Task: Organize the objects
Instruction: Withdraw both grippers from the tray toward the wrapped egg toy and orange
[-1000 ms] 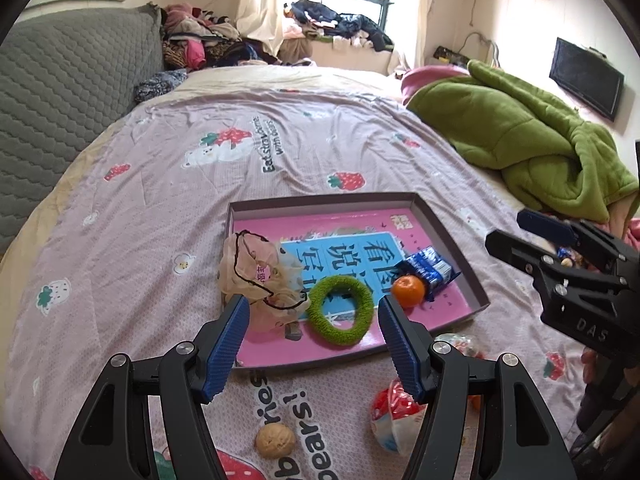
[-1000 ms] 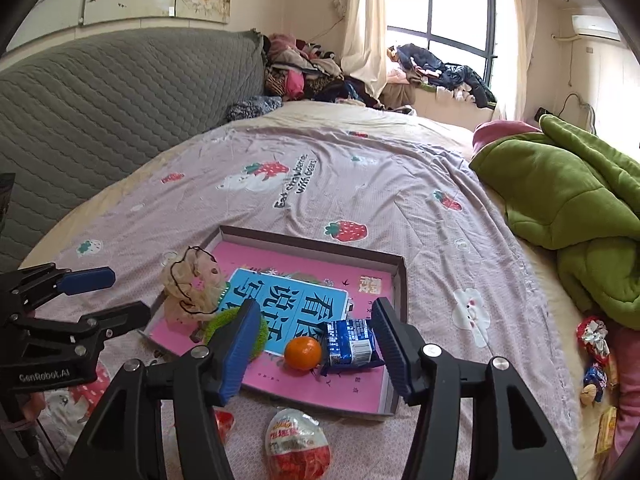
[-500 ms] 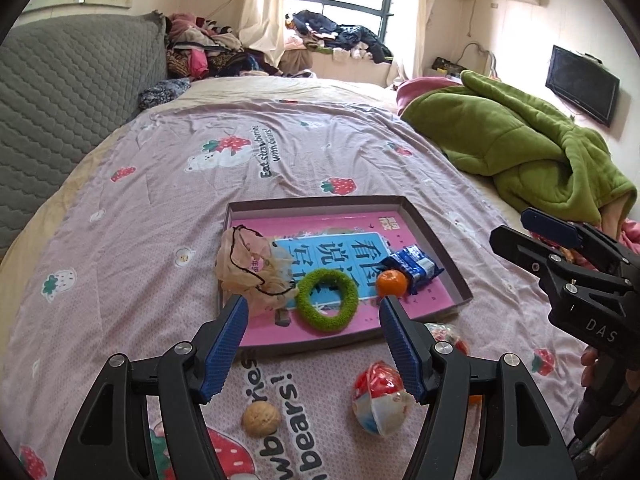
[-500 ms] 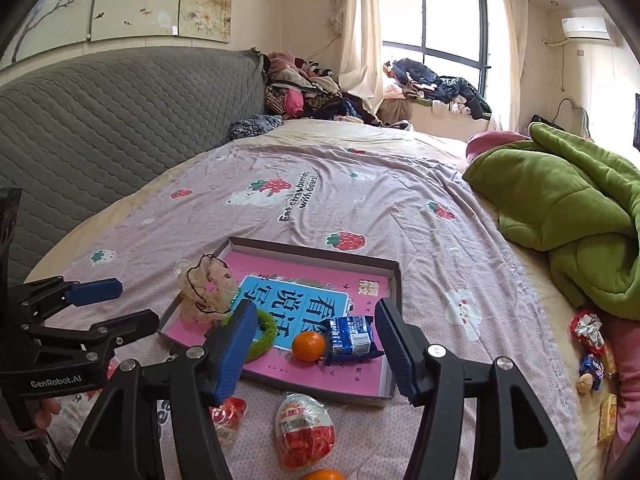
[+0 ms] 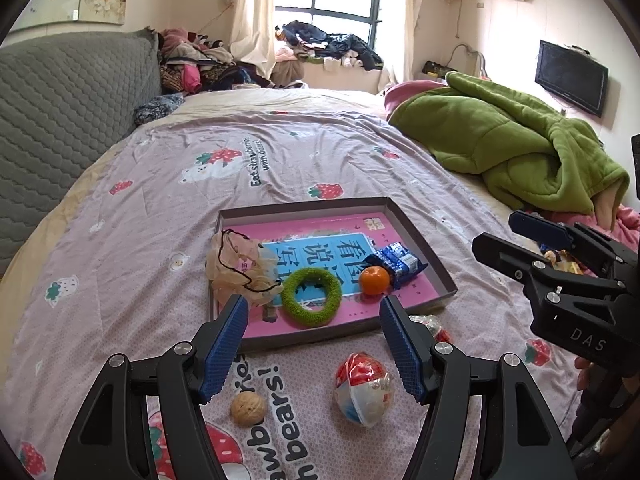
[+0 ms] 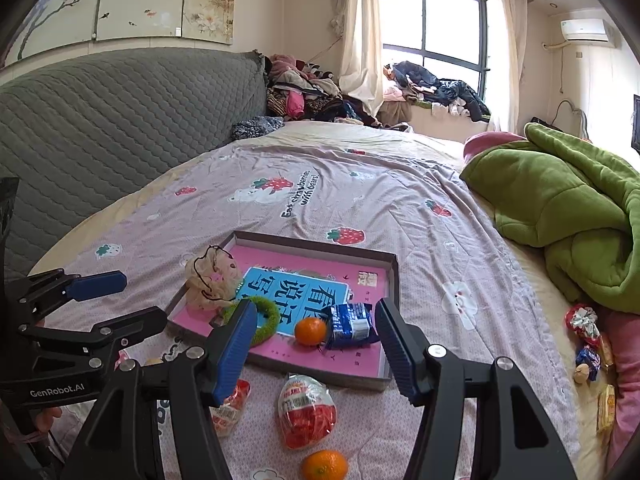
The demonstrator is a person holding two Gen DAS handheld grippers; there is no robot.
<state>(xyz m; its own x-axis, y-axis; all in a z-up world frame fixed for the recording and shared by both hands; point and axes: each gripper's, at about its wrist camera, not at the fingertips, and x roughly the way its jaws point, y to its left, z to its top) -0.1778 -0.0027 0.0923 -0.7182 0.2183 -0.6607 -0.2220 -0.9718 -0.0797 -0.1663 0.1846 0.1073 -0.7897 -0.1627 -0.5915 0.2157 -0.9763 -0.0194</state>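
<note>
A shallow grey tray (image 5: pixel 304 206) lies on the bedspread with a pink book in it. On the book rest a beige mesh puff (image 5: pixel 236 264), a green fuzzy ring (image 5: pixel 289 300), a tangerine (image 5: pixel 374 279) and a blue snack packet (image 5: pixel 396 262). On the bedspread in front of the tray lie a walnut (image 5: pixel 248 408), a red-and-white wrapped egg (image 5: pixel 362 388), a small red-white packet (image 6: pixel 232 404) and a second tangerine (image 6: pixel 324 465). My left gripper (image 5: pixel 313 304) hovers open above the tray's near edge. My right gripper (image 6: pixel 315 308) is open too. Neither holds anything.
A crumpled green blanket (image 5: pixel 500 152) fills the bed's right side, with loose snacks (image 6: pixel 588 344) beside it. A grey quilted headboard (image 5: pixel 60 100) lines the left. Clothes (image 5: pixel 200 68) are piled at the far end under the window.
Both grippers have drawn back from the tray. The walnut, the egg and the second tangerine have come into view in front. The right jaws stand a little wider.
</note>
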